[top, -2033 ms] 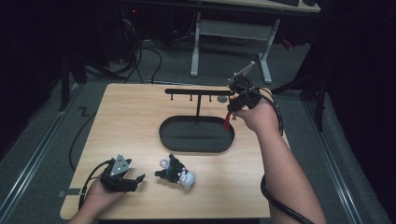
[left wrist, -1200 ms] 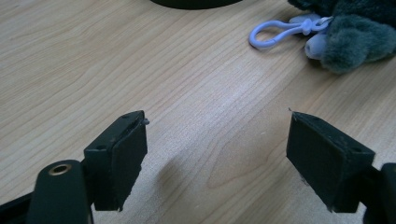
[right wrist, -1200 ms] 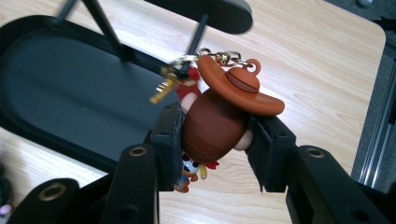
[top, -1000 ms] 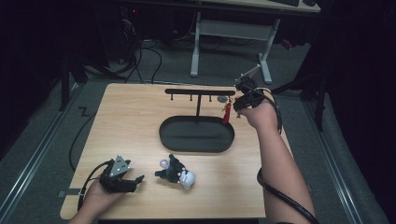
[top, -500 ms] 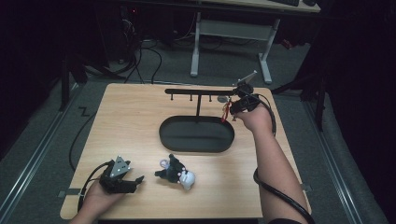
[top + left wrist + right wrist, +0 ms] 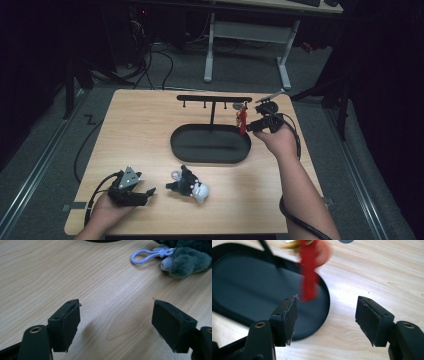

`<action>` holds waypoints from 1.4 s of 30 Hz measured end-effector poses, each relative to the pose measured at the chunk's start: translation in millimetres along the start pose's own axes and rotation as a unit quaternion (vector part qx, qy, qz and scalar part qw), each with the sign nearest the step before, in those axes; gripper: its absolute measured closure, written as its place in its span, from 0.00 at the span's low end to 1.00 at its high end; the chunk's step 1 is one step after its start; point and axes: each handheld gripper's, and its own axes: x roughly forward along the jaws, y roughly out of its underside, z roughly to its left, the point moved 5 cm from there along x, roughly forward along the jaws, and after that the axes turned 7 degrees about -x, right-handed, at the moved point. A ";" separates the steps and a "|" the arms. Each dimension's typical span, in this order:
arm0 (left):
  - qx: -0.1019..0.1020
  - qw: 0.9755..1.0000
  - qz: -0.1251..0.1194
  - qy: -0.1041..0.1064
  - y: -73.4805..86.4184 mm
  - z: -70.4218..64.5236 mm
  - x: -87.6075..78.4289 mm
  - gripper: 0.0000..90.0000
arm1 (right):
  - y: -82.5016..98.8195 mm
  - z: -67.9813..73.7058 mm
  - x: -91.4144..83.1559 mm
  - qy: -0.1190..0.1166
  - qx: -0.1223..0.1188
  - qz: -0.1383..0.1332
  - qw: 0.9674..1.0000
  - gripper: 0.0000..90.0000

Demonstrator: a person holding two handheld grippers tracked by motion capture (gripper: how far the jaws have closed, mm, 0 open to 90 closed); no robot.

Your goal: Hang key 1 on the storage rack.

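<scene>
A red charm (image 6: 242, 120) hangs from the right end of the black hook bar (image 6: 214, 98), above the stand's oval black base (image 6: 210, 144). My right gripper (image 6: 253, 125) is just to the right of the charm, with its jaws apart. In the right gripper view the blurred red charm (image 6: 309, 277) dangles just beyond the left jaw, and my right gripper (image 6: 325, 315) is open and holds nothing. Near the front left edge, my left gripper (image 6: 145, 195) rests open on the table. A dark plush keychain (image 6: 190, 184) with a lilac clip (image 6: 145, 256) lies just to its right.
The wooden table (image 6: 140, 130) carries the stand at its centre back. Several bare hooks hang under the bar to the left of the charm. A white desk frame (image 6: 245, 35) and cables stand on the floor behind the table.
The right hand has lifted the red charm up to the bar's right end, and the gripper now sits a little back from it. The left gripper and the plush have not moved.
</scene>
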 end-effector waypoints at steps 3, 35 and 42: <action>0.003 1.000 -0.003 0.003 -1.3 -3.4 -0.3 0.28 | 25.2 4.6 -3.4 0.002 -0.007 -0.018 1.000 0.38; 0.002 0.998 -0.019 0.054 -66.3 -114.5 65.3 1.00 | 204.5 46.6 1.7 -0.040 0.048 -0.155 0.986 0.61; 0.016 0.996 -0.024 0.087 -86.3 -156.3 90.2 1.00 | 204.8 46.9 0.1 -0.041 0.050 -0.159 0.985 0.61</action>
